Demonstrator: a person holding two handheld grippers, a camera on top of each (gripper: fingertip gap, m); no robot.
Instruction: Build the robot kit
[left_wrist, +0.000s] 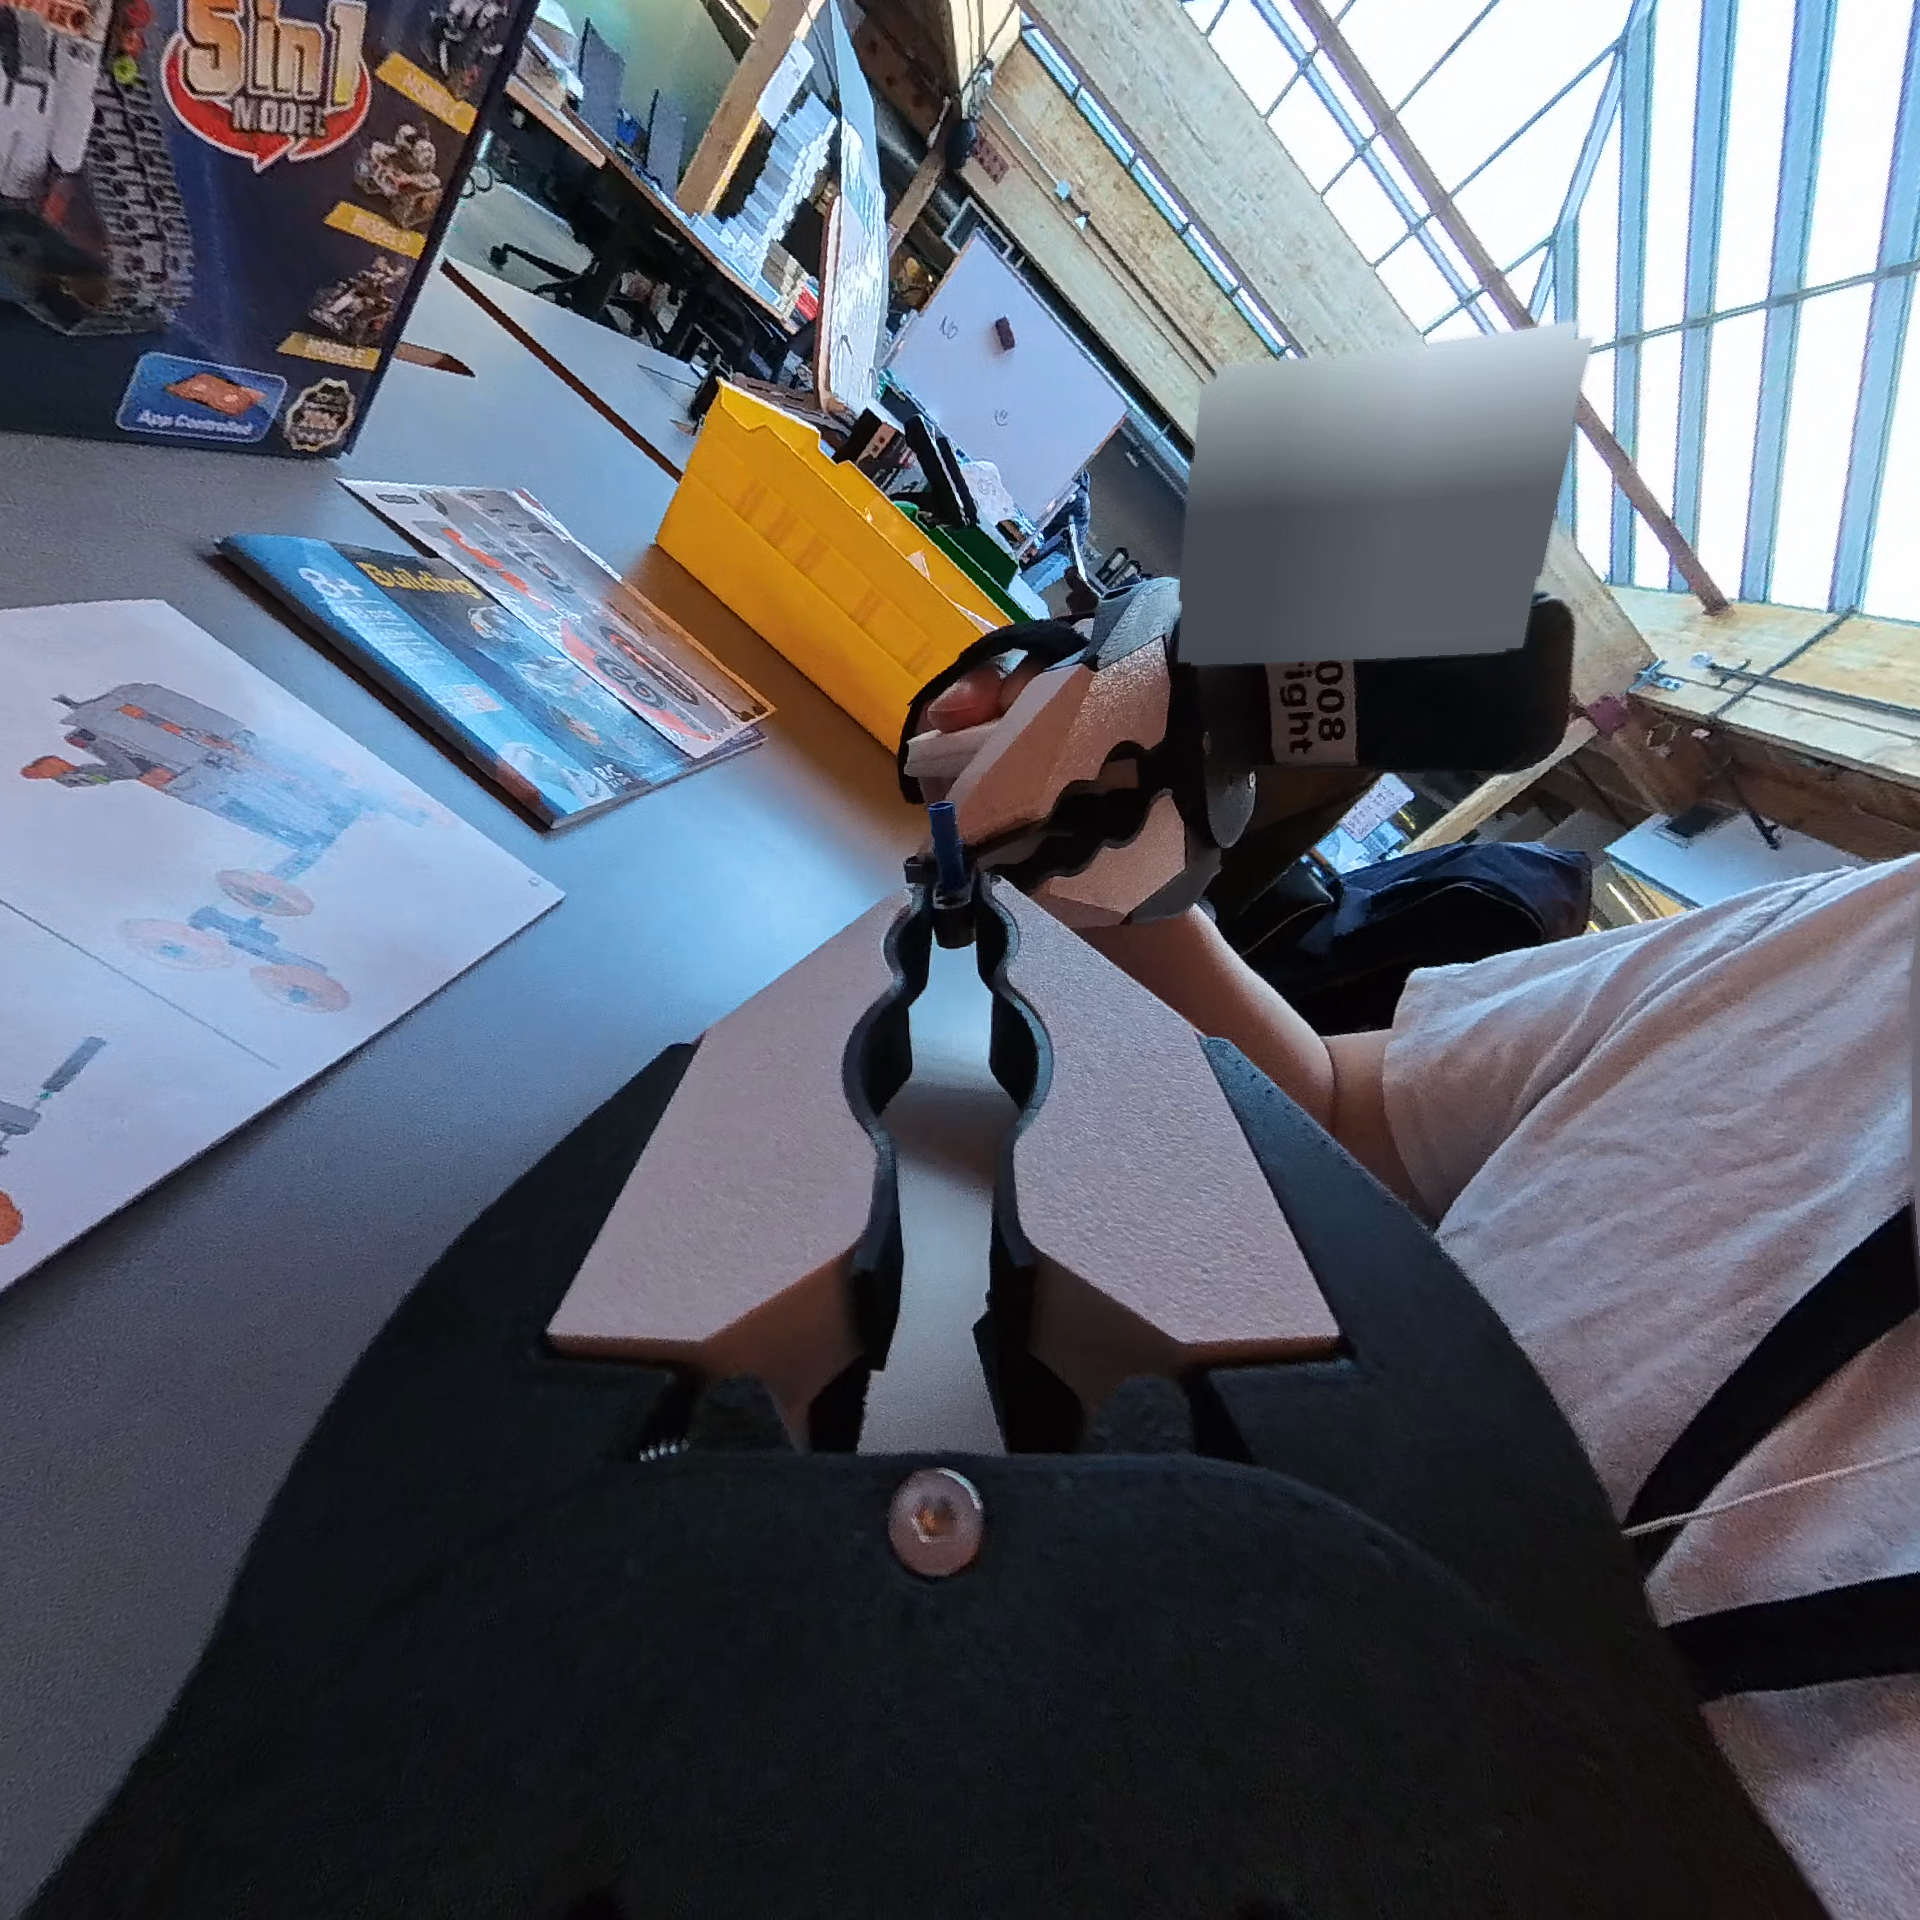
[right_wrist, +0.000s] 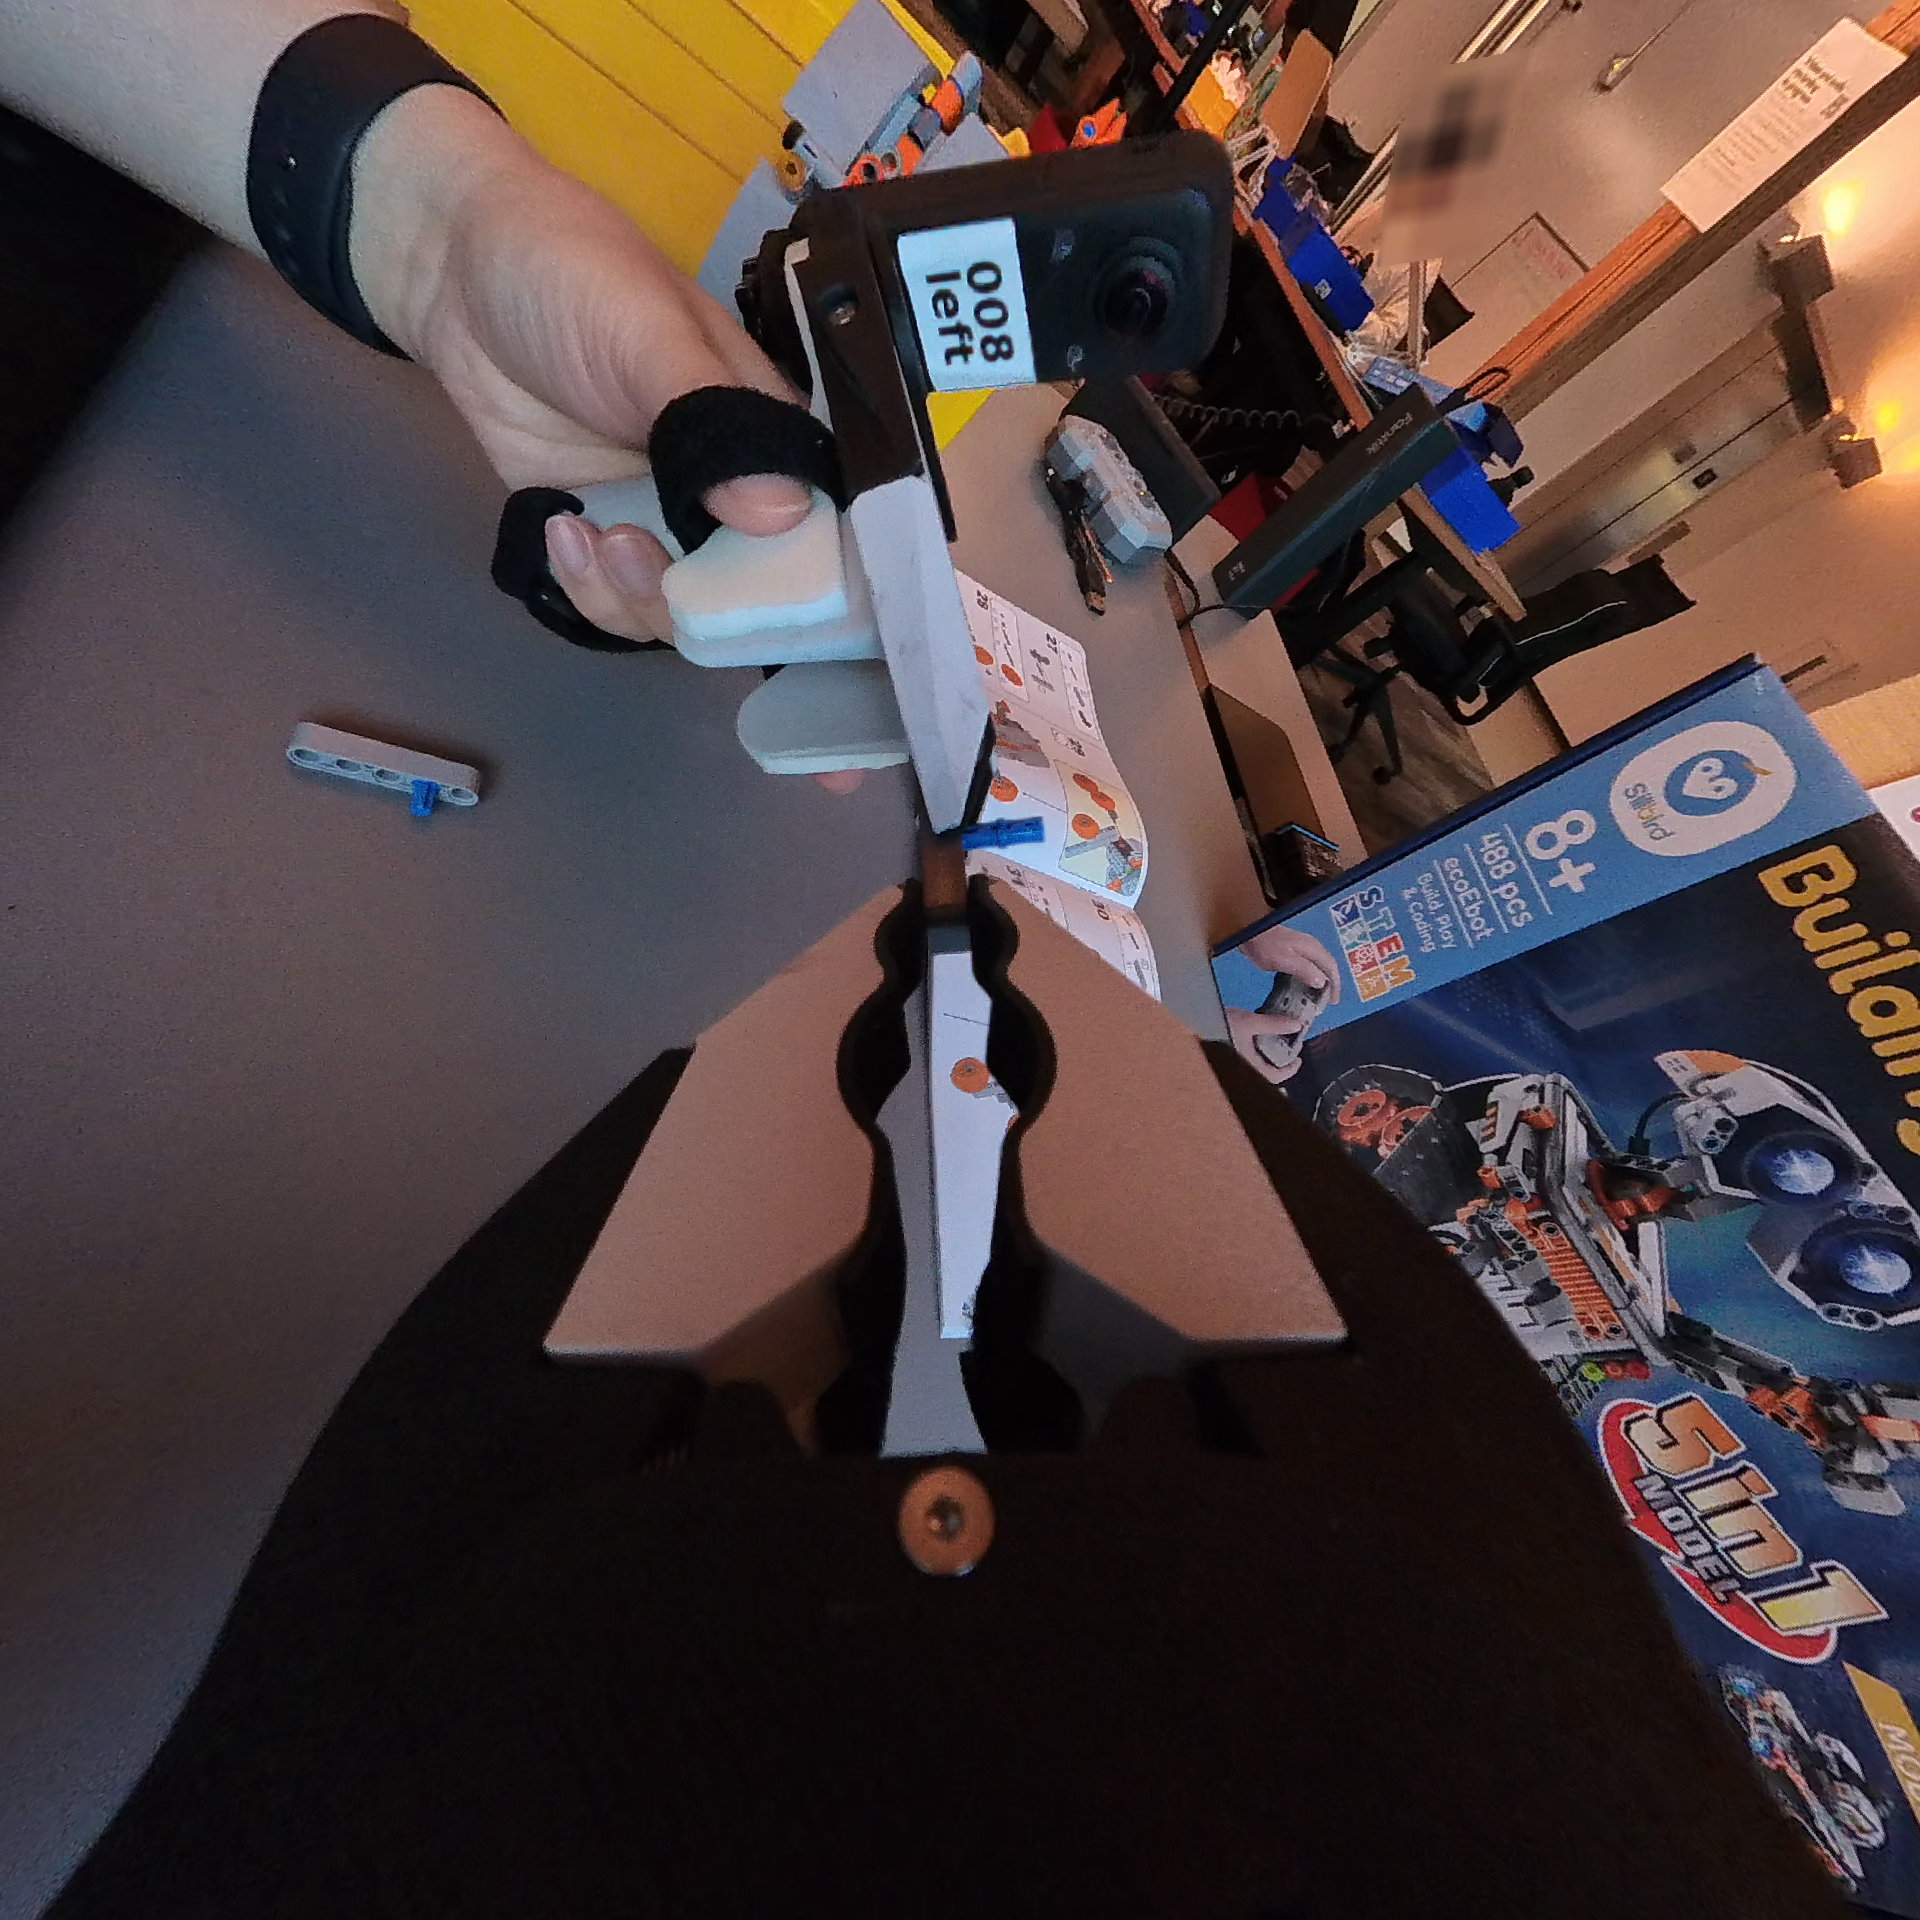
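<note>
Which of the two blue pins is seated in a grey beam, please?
The pin lying on the table, plugged into the grey beam; the other pin is up at the left gripper.

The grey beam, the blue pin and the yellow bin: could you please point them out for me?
grey beam (right_wrist: 382, 765): right wrist view, middle of its holed face.
blue pin (right_wrist: 1001, 831): right wrist view, its shaft.
yellow bin (left_wrist: 821, 582): left wrist view, its side wall.

Printed writing, not reproduced here, covers the blue toy box (right_wrist: 1558, 1195), the booklet (left_wrist: 499, 665) and leaflet (left_wrist: 582, 592) lying near that box, and white labels on the left gripper (left_wrist: 951, 904) and right gripper (right_wrist: 945, 894), farther from the box
</note>
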